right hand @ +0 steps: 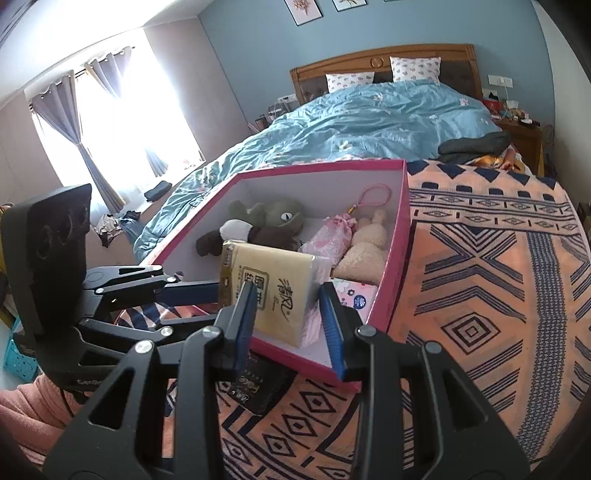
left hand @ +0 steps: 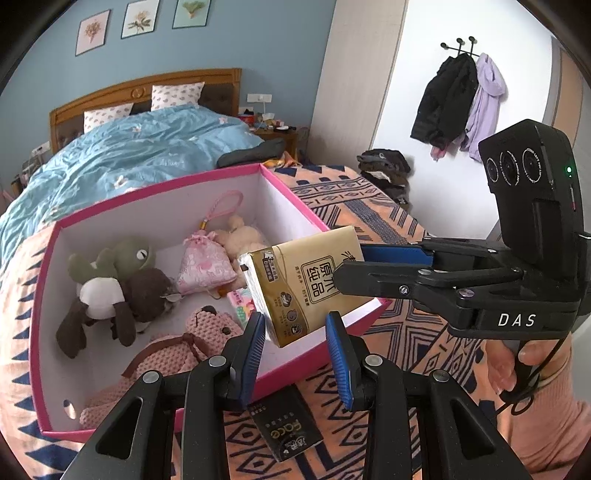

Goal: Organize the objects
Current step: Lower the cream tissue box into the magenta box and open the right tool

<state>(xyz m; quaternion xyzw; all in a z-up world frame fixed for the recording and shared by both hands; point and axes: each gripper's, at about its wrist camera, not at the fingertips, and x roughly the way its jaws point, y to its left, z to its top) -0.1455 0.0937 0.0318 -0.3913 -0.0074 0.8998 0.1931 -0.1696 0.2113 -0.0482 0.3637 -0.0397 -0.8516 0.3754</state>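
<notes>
A gold tissue pack (left hand: 306,284) is held by the right gripper (left hand: 351,271) over the near right corner of the pink box (left hand: 177,188). Plush toys (left hand: 110,288) are seen inside. A black pack (left hand: 284,428) lies on the bed (left hand: 424,362) near the left gripper (left hand: 295,354).

home bedroom: double bed (right hand: 388,122) with wooden headboard (right hand: 384,59), blue duvet, two pillows; framed prints (left hand: 140,18) hung on blue wall; coats (left hand: 458,99) hung on a wall rack; curtained window (right hand: 110,122); cluttered nightstand (right hand: 521,133) stood beside the bed.
</notes>
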